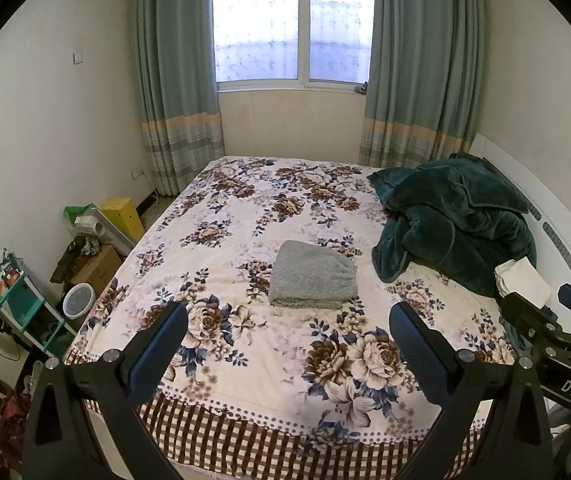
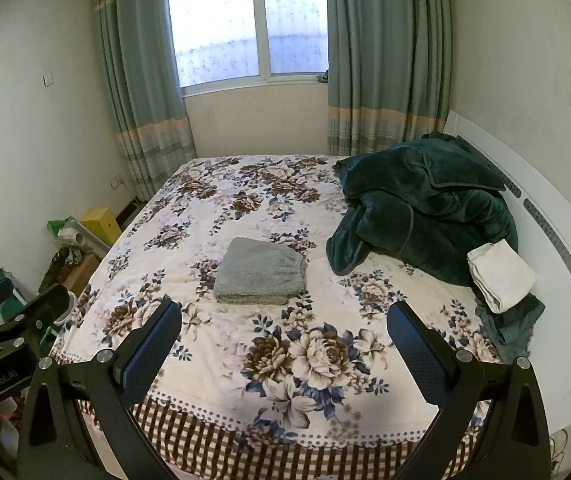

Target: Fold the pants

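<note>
Both wrist views look from the foot of the bed toward the window, well back, sharing the whole bedspread; each sees the other gripper beside it.

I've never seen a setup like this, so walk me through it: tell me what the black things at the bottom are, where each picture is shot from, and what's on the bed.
There is no robot. A person holds a pair of hand tongs in each hand, and each pair carries a wide-angle camera looking forward along its two fingers. One picture comes from the left tongs, the other from the right tongs. Each view also catches the other tool at its edge. Both pairs are spread open above the near end of the bed and hold nothing.

On the flowered bedspread lies a grey fleecy garment, already folded into a neat stack; it is presumably the pants. By the headboard sit a rumpled dark green blanket and a folded white cloth.
</note>
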